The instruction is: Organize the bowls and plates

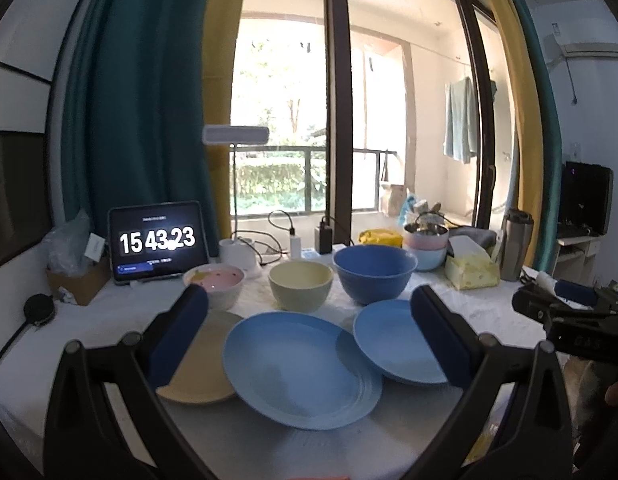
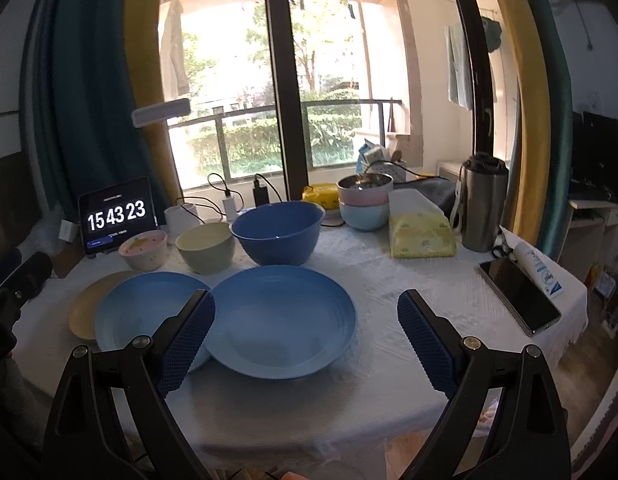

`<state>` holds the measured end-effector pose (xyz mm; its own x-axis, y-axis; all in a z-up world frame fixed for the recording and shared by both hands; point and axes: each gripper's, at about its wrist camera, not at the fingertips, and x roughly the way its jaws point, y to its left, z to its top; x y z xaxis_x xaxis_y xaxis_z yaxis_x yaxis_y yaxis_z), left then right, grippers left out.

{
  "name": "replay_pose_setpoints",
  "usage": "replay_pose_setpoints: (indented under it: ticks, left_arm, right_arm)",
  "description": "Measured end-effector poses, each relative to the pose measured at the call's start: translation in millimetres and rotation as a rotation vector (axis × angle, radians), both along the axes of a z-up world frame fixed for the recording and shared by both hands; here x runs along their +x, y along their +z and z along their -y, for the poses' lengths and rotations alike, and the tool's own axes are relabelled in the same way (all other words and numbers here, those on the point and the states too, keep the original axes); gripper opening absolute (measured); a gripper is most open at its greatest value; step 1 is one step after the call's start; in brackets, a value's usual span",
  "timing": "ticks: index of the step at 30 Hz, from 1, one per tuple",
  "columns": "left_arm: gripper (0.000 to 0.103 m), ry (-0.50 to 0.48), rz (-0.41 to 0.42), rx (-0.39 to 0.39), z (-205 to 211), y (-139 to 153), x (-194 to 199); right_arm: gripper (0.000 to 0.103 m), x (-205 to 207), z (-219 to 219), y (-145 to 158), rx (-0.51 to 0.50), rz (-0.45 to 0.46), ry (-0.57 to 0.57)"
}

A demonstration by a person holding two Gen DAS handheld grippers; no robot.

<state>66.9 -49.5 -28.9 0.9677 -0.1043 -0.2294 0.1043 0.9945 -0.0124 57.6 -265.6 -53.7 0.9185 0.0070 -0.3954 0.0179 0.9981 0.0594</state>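
Two light blue plates lie on the white table: the left one [image 1: 301, 364] [image 2: 145, 312] and the right one [image 1: 393, 340] [image 2: 285, 320]. A cream plate [image 1: 205, 380] [image 2: 89, 304] lies partly under the left blue plate. Behind stand a pink-lined bowl [image 1: 217, 280] [image 2: 145, 250], a cream bowl [image 1: 301, 284] [image 2: 207, 246] and a big dark blue bowl [image 1: 373, 272] [image 2: 279, 230]. My left gripper [image 1: 309, 304] is open and empty above the plates. My right gripper [image 2: 307, 304] is open and empty over the right blue plate's near edge.
A tablet clock [image 1: 157, 240] [image 2: 117, 214] stands at the back left. Stacked pastel bowls [image 2: 365, 200], a yellow tissue pack [image 2: 423, 236], a steel flask [image 2: 483, 204], a phone [image 2: 519, 296] and a spray tube [image 2: 541, 270] occupy the right side. Chargers and cables [image 2: 229, 200] sit behind.
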Motion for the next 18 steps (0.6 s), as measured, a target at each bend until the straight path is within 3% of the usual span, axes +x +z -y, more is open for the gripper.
replay_pose_setpoints:
  ticks: [18]
  left_arm:
    - [0.099, -0.056, -0.142, 0.065, 46, -36, 68]
  right_arm:
    - [0.095, 57, 42, -42, 0.064, -0.093, -0.034]
